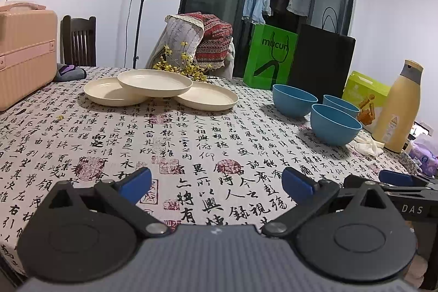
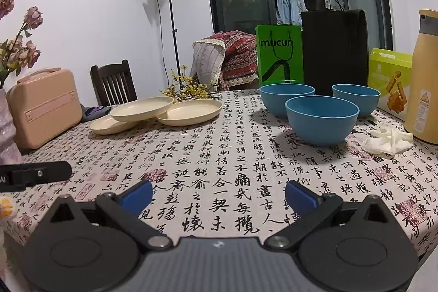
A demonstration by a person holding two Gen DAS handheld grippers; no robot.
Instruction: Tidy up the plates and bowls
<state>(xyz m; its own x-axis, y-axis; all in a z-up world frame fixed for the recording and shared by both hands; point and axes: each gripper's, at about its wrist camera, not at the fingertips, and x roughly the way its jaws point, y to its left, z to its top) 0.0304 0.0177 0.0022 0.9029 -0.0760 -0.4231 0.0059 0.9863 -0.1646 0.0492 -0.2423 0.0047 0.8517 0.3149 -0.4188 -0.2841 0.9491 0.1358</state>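
On the table [image 1: 191, 133], covered with a cloth printed in black calligraphy and red seals, your left tool [image 1: 216, 184] hovers low near the front edge with its blue-tipped fingers [image 1: 135, 182] spread wide and nothing between them. Your right tool [image 2: 219, 194] sits just beside it, also released, its fingers [image 2: 299, 197] wide apart and holding nothing; its tip [image 1: 397, 178] shows at the right edge of the left view.

Three cream plates [image 1: 154, 82] lie toward the far left of the table. Two rest flat on the cloth side by side, and the third sits on top, bridging the pair and slightly tilted. In the right view the same plates [image 2: 142, 108] appear left of centre.

Three blue bowls [image 2: 321, 119] stand upright in a loose cluster toward the far right, well apart from the plates. The nearest bowl [image 1: 335, 123] is in front, with the other two behind it.

A pink case [image 1: 24, 51] stands at the left edge. A yellow bottle [image 1: 399, 111] stands at the right, with a crumpled white glove [image 2: 386, 142] beside it. Behind the bowls stand a green bag [image 1: 269, 58] and a black bag [image 1: 321, 59]. Yellow flowers [image 1: 180, 67] lie behind the plates.
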